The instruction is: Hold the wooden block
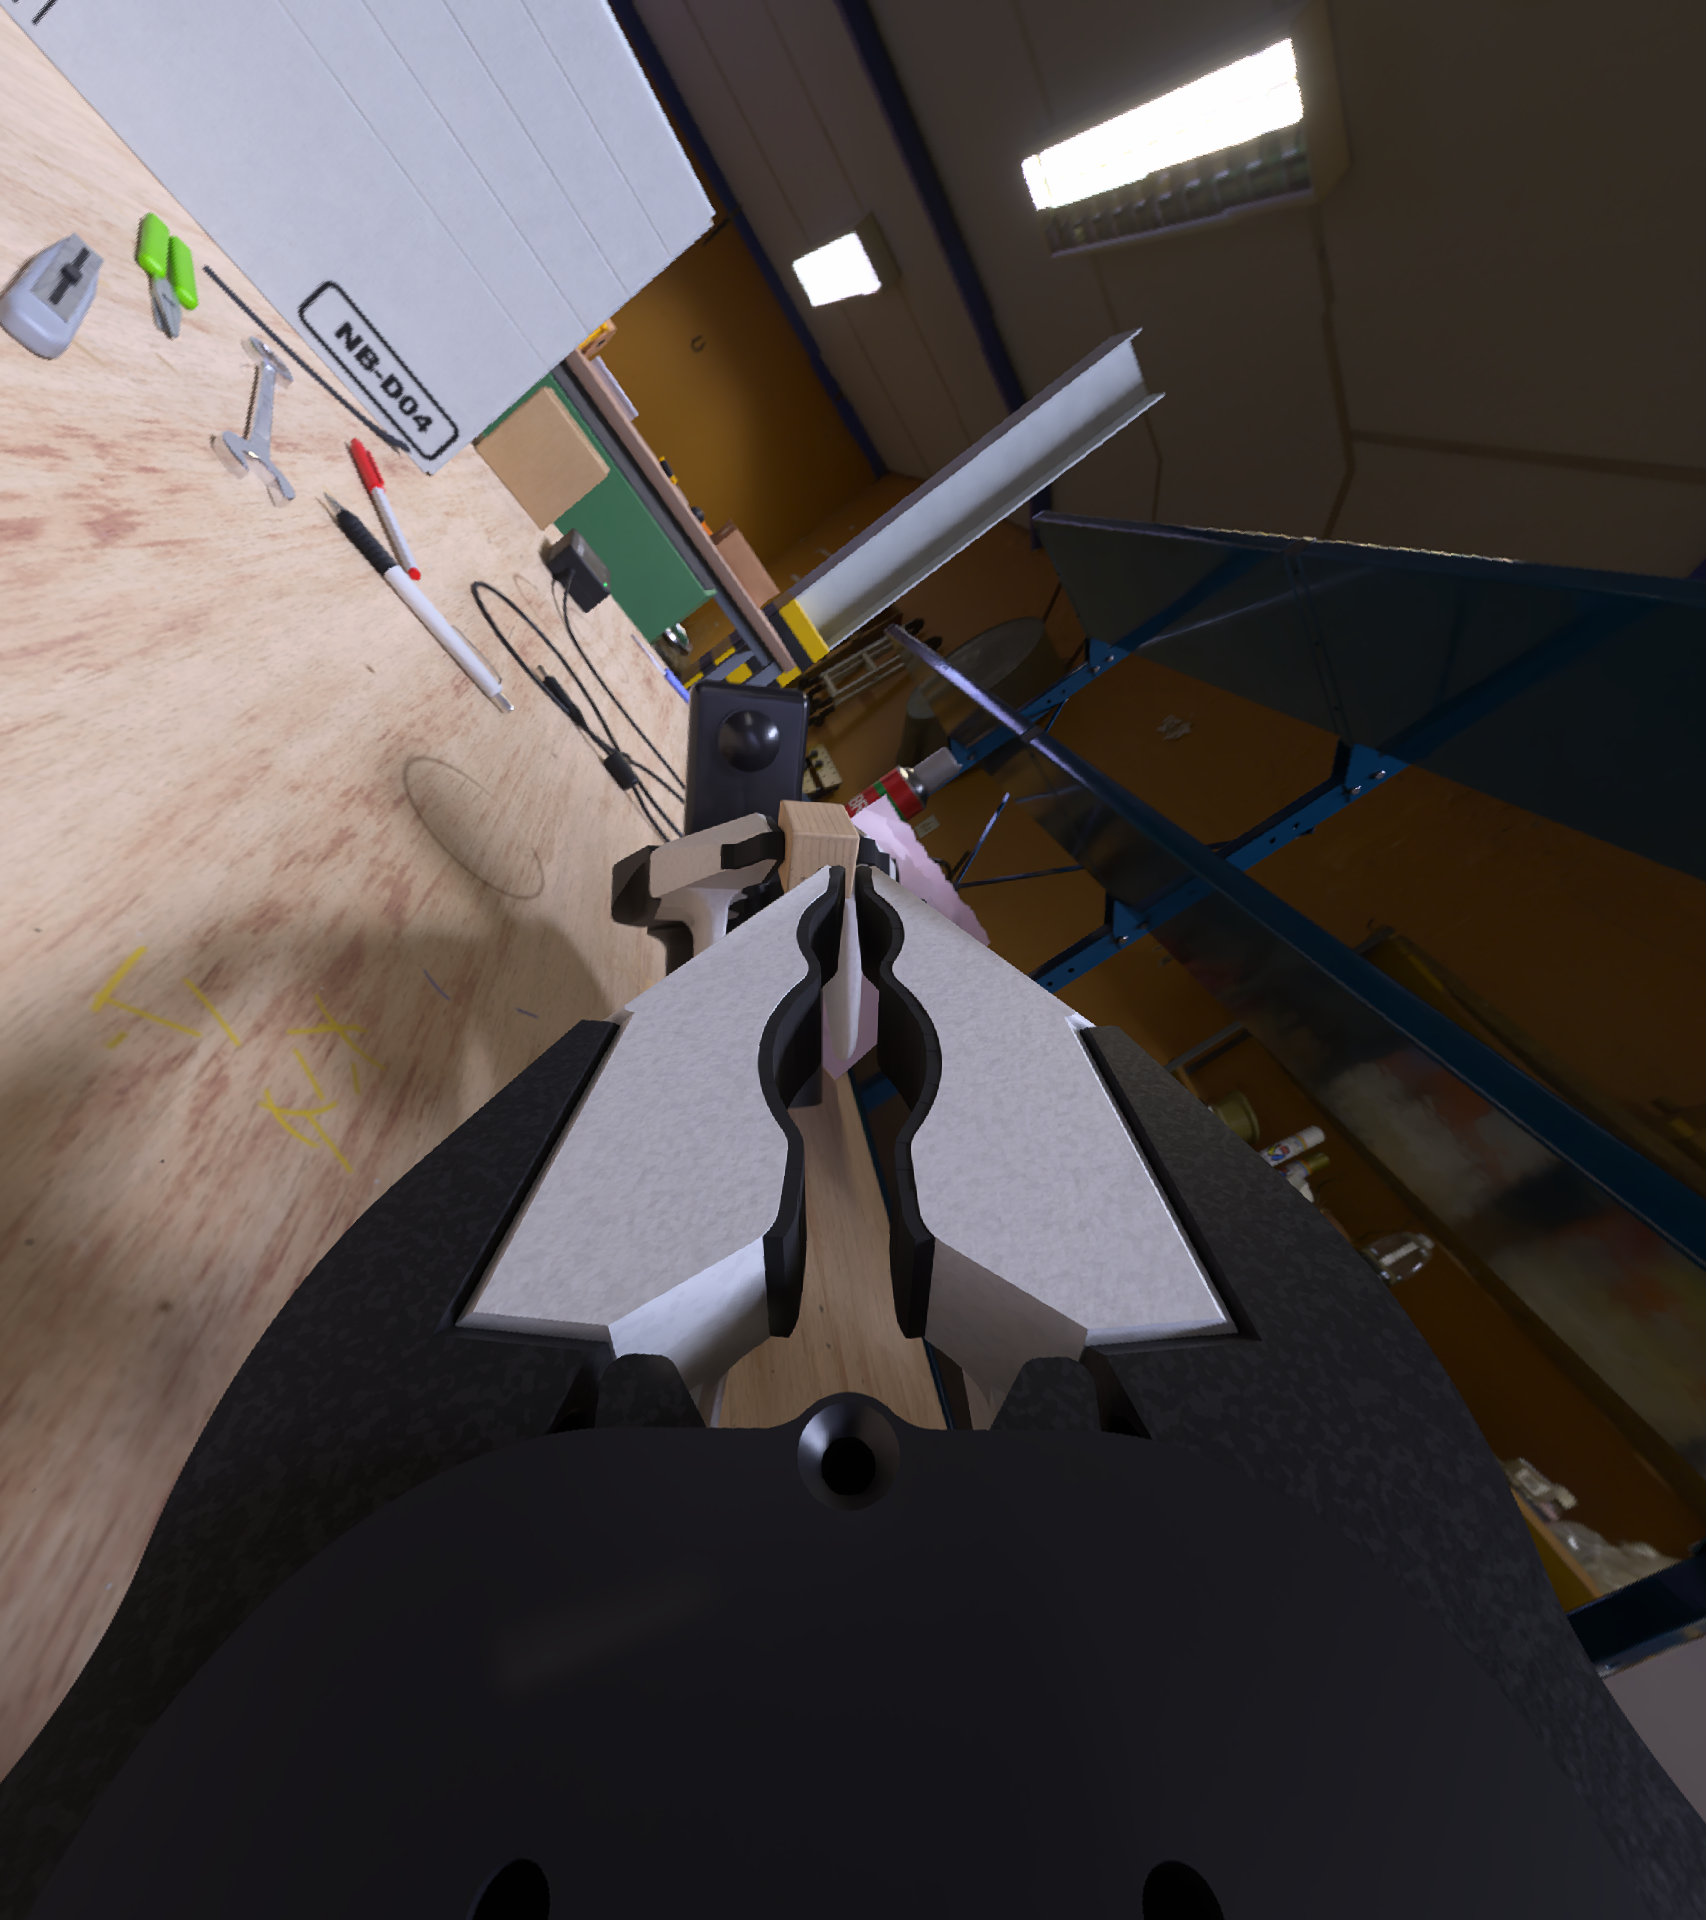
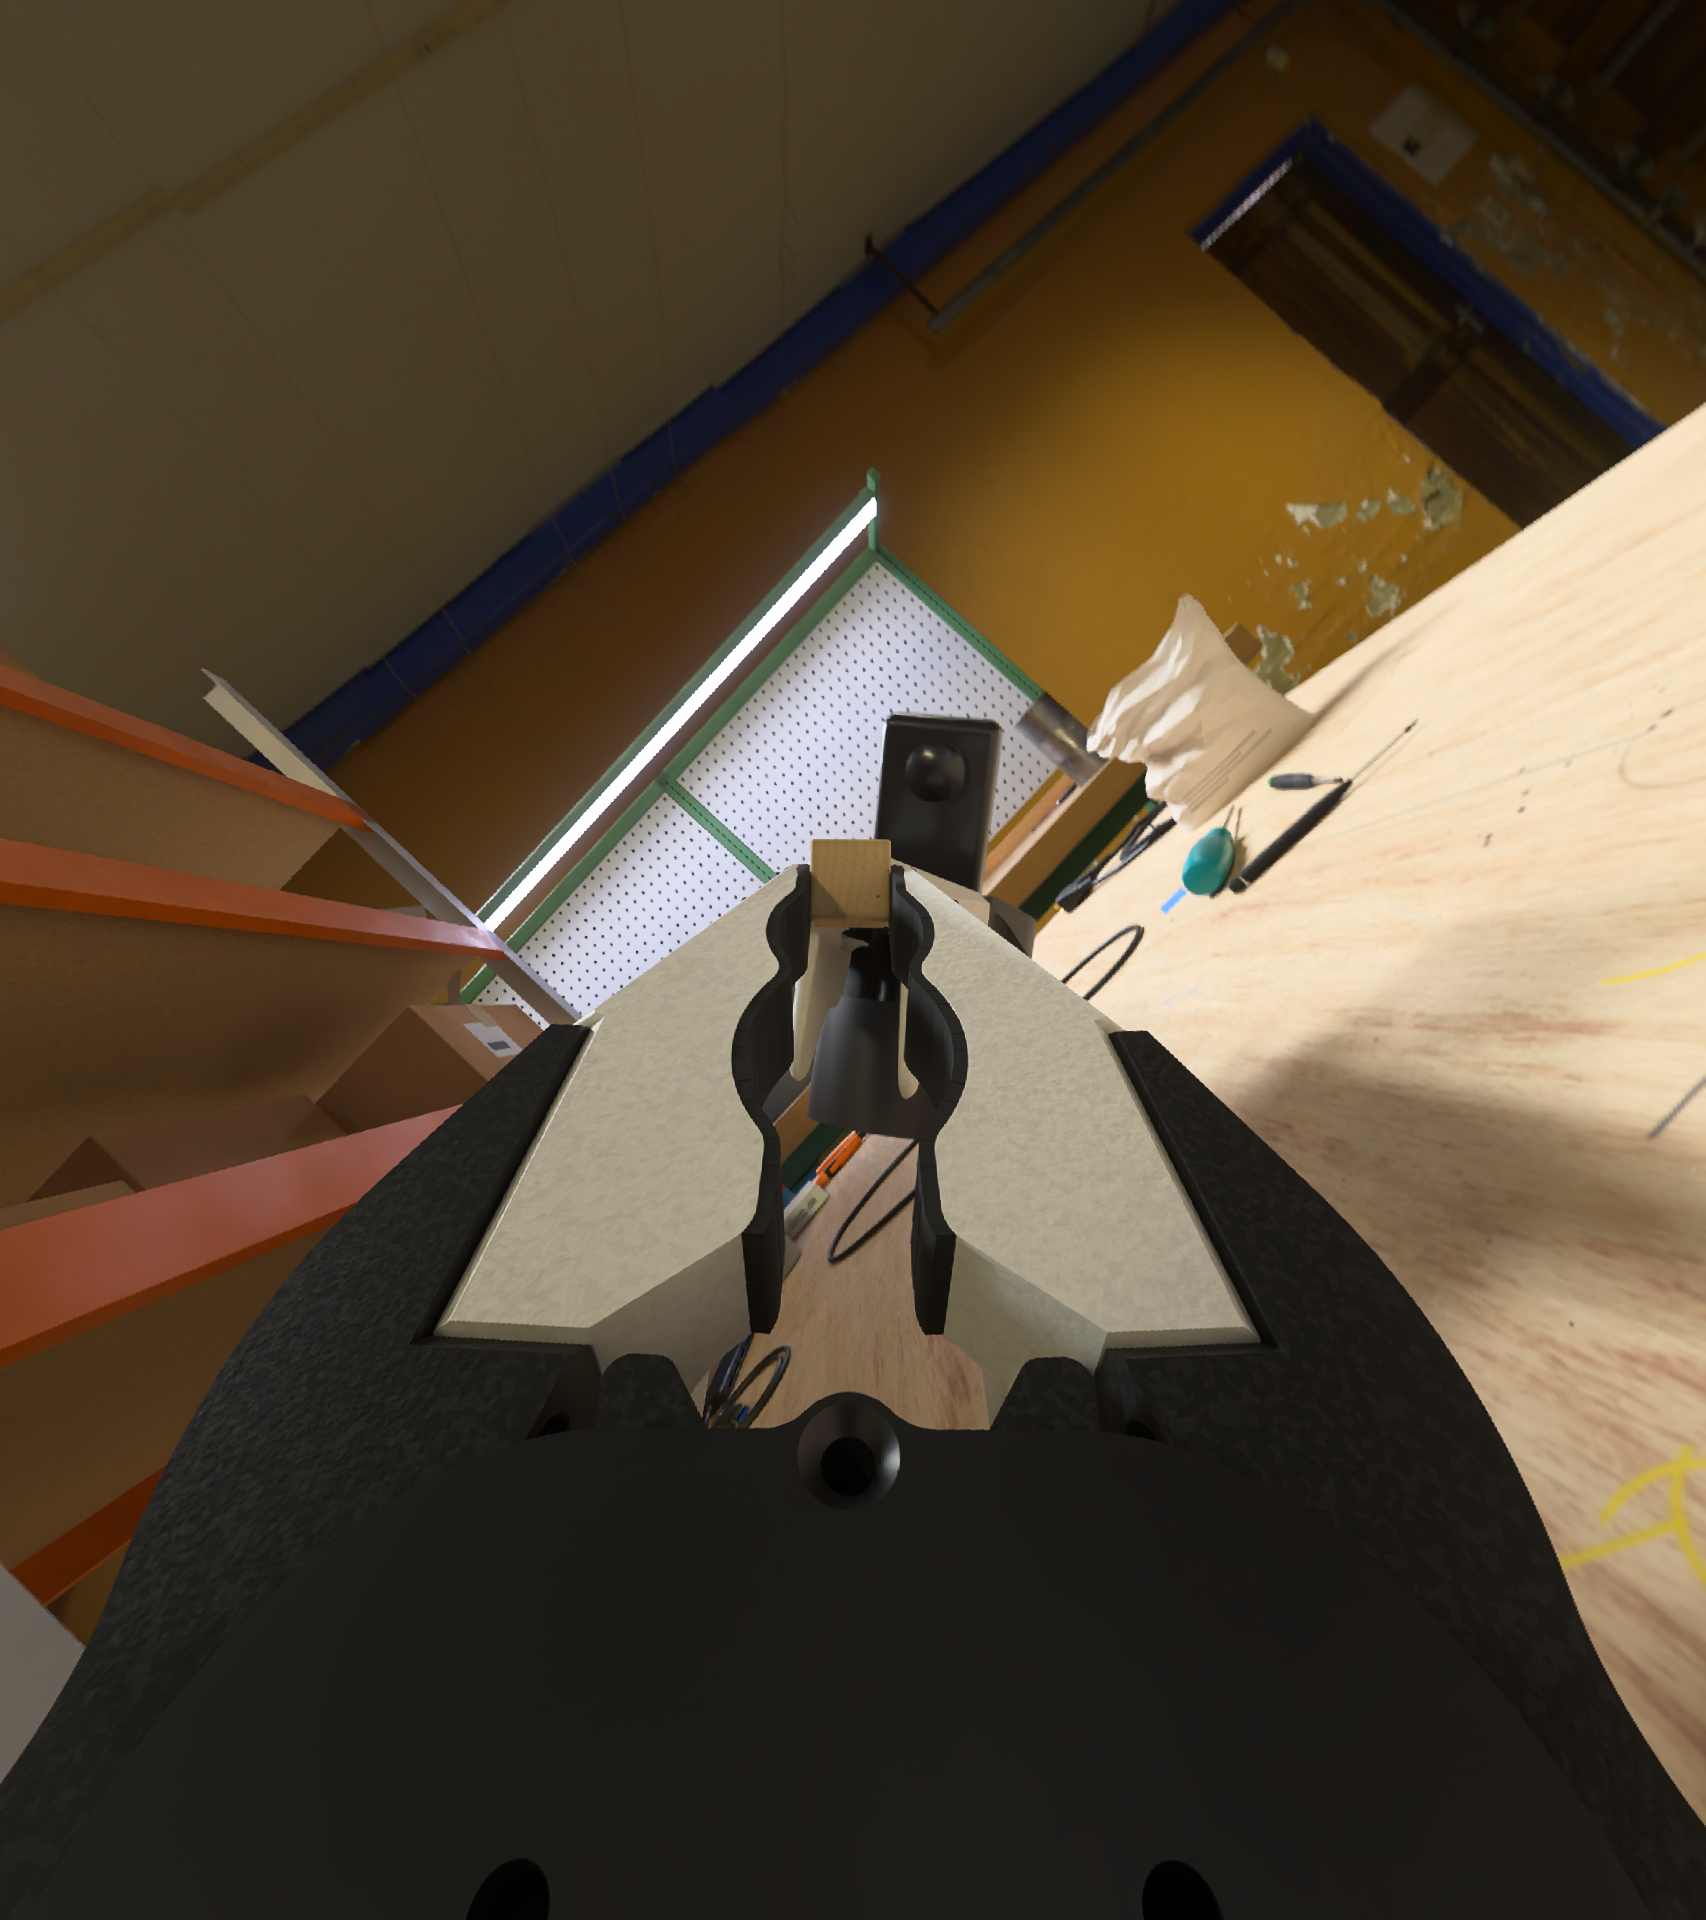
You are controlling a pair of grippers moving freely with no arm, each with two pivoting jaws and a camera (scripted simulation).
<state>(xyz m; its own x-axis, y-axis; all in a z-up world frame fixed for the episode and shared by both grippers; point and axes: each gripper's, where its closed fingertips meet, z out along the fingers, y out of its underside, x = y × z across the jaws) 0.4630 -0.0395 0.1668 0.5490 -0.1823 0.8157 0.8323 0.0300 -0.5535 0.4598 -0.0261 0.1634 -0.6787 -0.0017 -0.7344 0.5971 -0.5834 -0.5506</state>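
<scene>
The wooden block is a small pale cube pinched between my right gripper's fingertips and held above the bench. My left gripper has its jaws almost together, with only a thin slit between them. The block sits just beyond its tips, slightly to the left. In the left wrist view the right gripper reaches in from the left and clamps the block. In the right wrist view the left gripper's black body faces me from behind the block.
The wooden workbench carries a white box, two pens, green pliers, a grey utility knife, a metal clamp and cables. The right wrist view shows a crumpled bag and a teal object.
</scene>
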